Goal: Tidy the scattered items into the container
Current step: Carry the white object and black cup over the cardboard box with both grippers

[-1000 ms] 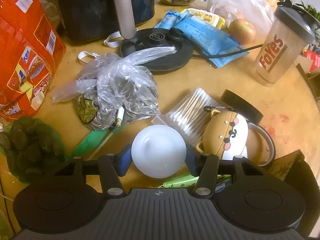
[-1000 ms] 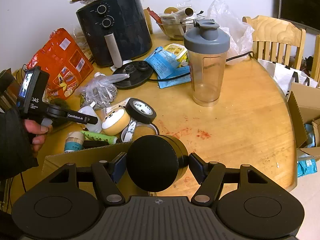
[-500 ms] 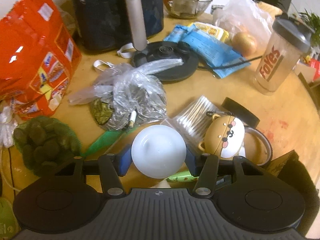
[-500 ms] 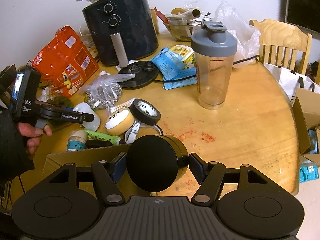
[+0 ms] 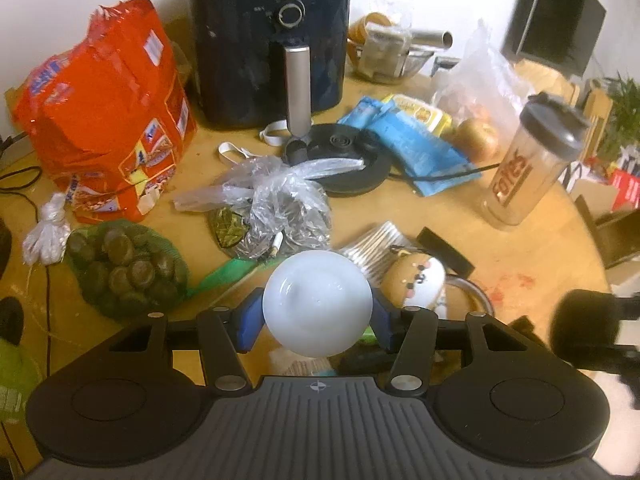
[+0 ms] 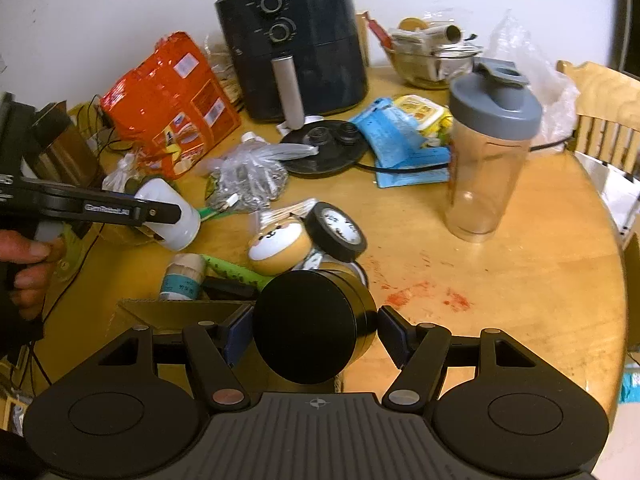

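My left gripper [image 5: 317, 316] is shut on a white round jar [image 5: 317, 303], held above the table's clutter; the right wrist view shows the same jar [image 6: 172, 216] raised at the left in a person's hand-held tool. My right gripper [image 6: 316, 334] is shut on a black round tin [image 6: 310, 330], which appears blurred at the right edge [image 5: 584, 326] of the left wrist view. A cardboard box flap [image 6: 180, 312] lies just below and left of the tin. A bear-face case [image 6: 280, 246], a black tape roll [image 6: 336, 230], a green tube [image 6: 236, 270] and a small labelled bottle [image 6: 182, 276] lie scattered beside it.
A black air fryer [image 6: 292, 40], an orange snack bag [image 6: 172, 108], a bag of seeds [image 5: 280, 208], a net of dark round things [image 5: 124, 268], a kettle base [image 5: 340, 156] and a shaker bottle [image 6: 486, 152] crowd the round wooden table [image 6: 520, 264]. A wooden chair [image 6: 604, 108] stands right.
The left gripper has risen and drawn back with the white jar in it. The right gripper has moved forward and left towards the scattered items, still holding the black tin.
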A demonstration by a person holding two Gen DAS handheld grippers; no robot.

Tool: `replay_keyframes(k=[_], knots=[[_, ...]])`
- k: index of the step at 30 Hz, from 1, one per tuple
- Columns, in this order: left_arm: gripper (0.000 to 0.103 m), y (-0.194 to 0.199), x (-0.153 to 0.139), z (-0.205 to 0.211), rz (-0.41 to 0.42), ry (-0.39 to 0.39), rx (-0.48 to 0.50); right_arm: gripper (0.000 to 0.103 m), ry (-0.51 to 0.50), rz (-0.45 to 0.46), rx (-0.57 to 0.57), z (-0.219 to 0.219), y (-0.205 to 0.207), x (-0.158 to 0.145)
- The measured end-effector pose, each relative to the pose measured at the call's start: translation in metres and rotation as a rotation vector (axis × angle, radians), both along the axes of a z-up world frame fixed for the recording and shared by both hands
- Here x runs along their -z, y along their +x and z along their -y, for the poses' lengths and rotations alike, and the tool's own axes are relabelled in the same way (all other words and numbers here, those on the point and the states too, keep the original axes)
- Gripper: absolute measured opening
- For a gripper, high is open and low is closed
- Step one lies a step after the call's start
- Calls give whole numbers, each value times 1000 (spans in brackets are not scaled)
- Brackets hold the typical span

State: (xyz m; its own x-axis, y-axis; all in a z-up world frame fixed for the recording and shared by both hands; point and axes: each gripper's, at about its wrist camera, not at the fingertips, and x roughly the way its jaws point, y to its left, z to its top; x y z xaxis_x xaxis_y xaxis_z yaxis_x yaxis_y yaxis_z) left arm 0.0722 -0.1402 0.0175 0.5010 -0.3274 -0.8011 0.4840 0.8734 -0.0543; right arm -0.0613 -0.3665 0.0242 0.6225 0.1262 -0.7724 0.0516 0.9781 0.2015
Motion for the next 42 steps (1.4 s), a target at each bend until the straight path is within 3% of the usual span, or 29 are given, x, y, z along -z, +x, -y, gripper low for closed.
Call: replay_keyframes(k=[15,27,34,42], knots=[[53,-48,-19,-22,-18,-53,-141,69,16,-54,-178,-14,22,10],[53,-88,-9,-21,-40,-8,-219,69,-2,-111,-314,-26,28,23],[53,-99,2,-17,-45,30,-158,69,-31,-126,-354,-33,26,29],[53,-95,27,-11,-55,102,-47,69,-68,-140,-293,-44,24,31]])
